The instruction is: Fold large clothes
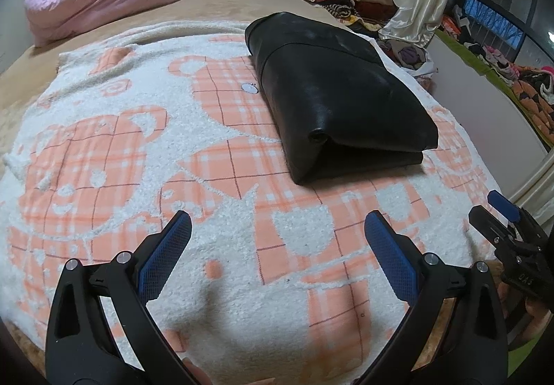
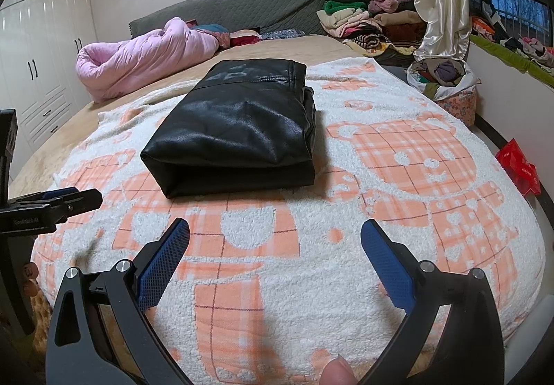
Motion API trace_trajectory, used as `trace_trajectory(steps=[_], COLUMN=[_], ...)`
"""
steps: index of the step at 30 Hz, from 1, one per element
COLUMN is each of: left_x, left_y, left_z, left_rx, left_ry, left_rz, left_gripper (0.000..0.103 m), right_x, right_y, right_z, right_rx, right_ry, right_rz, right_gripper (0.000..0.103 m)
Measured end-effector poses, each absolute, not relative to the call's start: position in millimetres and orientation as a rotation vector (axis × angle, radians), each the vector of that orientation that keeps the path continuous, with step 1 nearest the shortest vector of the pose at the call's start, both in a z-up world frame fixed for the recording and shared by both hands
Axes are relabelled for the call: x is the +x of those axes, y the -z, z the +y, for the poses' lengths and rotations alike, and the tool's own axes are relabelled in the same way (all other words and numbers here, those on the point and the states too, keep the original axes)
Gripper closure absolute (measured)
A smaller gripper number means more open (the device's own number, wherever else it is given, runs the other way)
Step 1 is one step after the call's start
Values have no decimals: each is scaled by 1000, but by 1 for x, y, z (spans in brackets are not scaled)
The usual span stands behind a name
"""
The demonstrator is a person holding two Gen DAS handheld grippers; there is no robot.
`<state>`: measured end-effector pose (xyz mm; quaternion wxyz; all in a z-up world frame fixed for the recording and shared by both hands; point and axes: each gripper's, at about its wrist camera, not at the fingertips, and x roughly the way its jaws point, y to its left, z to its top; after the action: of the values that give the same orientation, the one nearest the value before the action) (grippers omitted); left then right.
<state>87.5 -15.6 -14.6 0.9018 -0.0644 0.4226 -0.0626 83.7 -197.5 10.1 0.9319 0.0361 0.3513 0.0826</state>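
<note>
Right wrist view shows the black leather garment (image 2: 232,128) folded into a block on the bear-patterned blanket (image 2: 398,156) atop the bed, both the right gripper (image 2: 275,246) and left gripper (image 1: 277,239) spread wide and empty, "GenRobot.AI" printed on the left one's body.

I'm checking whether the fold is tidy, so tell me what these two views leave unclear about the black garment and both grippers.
- Black leather garment: sleeves, collar and inner layers are tucked inside the fold in both views; its type cannot be told.
- Its far end: faint markings there are too small to read from the right wrist.
- Right gripper: cut off by the left wrist view's edge; its own camera shows it open.
- Left gripper: open; seen side-on at the right wrist view's edge.
</note>
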Motion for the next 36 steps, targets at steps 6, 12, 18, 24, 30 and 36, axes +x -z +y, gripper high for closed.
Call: trace_trajectory(steps=[6, 12, 18, 24, 30, 36], left_x=[88, 88, 87, 87, 88, 87], left_y=[15, 16, 17, 17, 20, 19], left_z=[-15, -14, -12, -10, -10, -12], left_rx=[-133, -133, -133, -130, -125, -56], left_ry=[123, 120, 110, 87, 76, 18], left_rz=[878, 879, 882, 882, 907, 891], left_gripper=[9, 9, 9, 9, 9, 9], right_x=[84, 84, 84, 84, 81, 70], right_y=[-9, -10, -7, -6, -11, -23], right_z=[-198, -198, -200, -200, -202, -219], right_rx=[73, 74, 73, 66, 67, 99], right_ry=[-168, -165, -158, -152, -120, -75], right_rz=[722, 722, 726, 728, 718, 694], right_gripper=[4, 4, 4, 4, 4, 4])
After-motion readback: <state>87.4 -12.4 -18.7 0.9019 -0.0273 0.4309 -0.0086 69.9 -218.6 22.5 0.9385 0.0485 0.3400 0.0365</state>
